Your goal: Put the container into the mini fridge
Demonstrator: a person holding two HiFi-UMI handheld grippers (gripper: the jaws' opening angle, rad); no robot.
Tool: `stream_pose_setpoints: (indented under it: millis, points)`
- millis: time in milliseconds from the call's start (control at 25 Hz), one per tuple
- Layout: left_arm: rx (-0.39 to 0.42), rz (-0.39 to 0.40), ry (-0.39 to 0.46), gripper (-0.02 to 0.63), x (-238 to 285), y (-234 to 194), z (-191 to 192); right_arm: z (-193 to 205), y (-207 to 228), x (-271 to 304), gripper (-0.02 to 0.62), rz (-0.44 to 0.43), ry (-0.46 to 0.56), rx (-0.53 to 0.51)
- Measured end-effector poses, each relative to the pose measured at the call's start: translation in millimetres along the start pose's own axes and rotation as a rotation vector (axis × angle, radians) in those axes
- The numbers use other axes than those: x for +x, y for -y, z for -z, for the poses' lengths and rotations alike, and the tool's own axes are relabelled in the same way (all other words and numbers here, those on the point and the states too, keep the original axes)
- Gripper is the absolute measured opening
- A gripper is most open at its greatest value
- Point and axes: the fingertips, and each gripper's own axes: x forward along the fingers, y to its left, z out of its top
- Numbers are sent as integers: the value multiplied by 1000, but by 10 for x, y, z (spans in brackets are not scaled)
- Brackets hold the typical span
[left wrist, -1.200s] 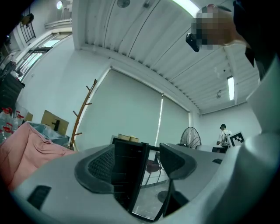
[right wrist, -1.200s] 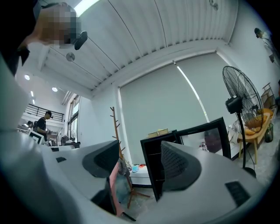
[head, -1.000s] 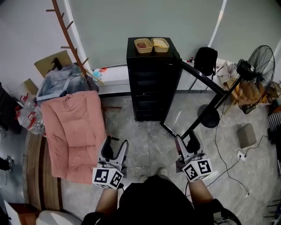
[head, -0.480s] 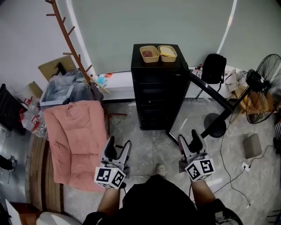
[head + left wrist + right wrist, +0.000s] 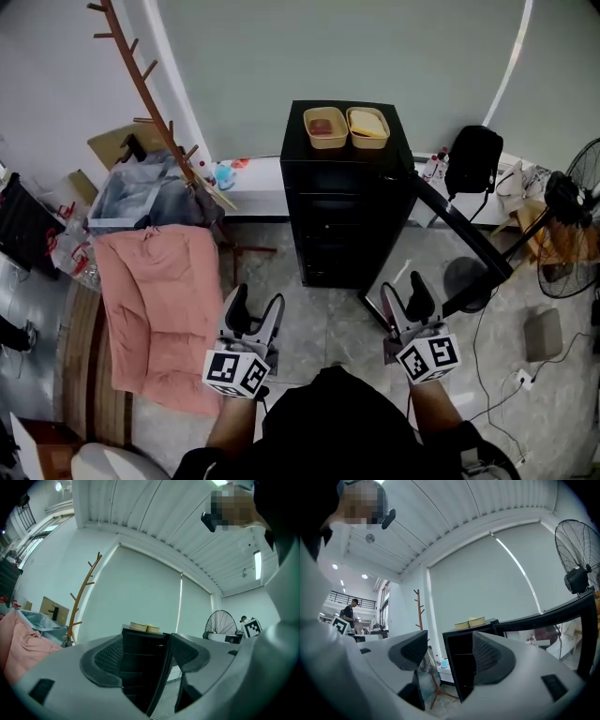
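Both tongs sit low in front of the person with nothing in them. The left gripper has its jaws set wide apart, and its own view shows only the far-off fridge in the gap between them. The right gripper is spread about as wide, with open air and the fridge's dark inside showing between its jaws. Neither touches anything. Two tan containers stand side by side, edges touching, on the flat top of the black mini fridge, well apart from both grippers. The left container holds something reddish and the right container something yellow; which of the two the task means I cannot tell. The fridge's door is swung out toward the person's right, and the shelves inside are bare to the room, as the right gripper view shows plainly. The fridge stands on a grey stone floor with its back to a pale wall. On its left a wooden coat rack rises beside a low white ledge. Nearer the person on that side, a pink cloth lies draped over some piece of furniture. On the fridge's right a black bag sits by the wall, and a standing fan shows at the picture's right edge, cables trailing over the floor near it.
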Motion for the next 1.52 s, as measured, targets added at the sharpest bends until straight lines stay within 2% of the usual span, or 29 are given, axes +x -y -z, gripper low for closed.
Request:
stream_pose_setpoints:
  millis: [240,480,800,920,1320,1520]
  points:
    - [10,-19,-12,322,350,109,80,11,335,243,310,-35,-18,20]
    - [9,-58,-12,322,577,194,126,-70,445,424,308,-109,-29,7]
    - [17,-68,-51,322,787,161,220,-59,627,614,308,-104,-26,64]
    - [22,-49,-48,322,940,105,186,-55,701,710,307,-84,-19,79]
    - [50,71,-23,321,1662,-272,6,-197,706,1282,285,-42,36,39]
    - [32,121,-25,321,1994,-504,-67,-209,649,1622,282,-52,40,31]
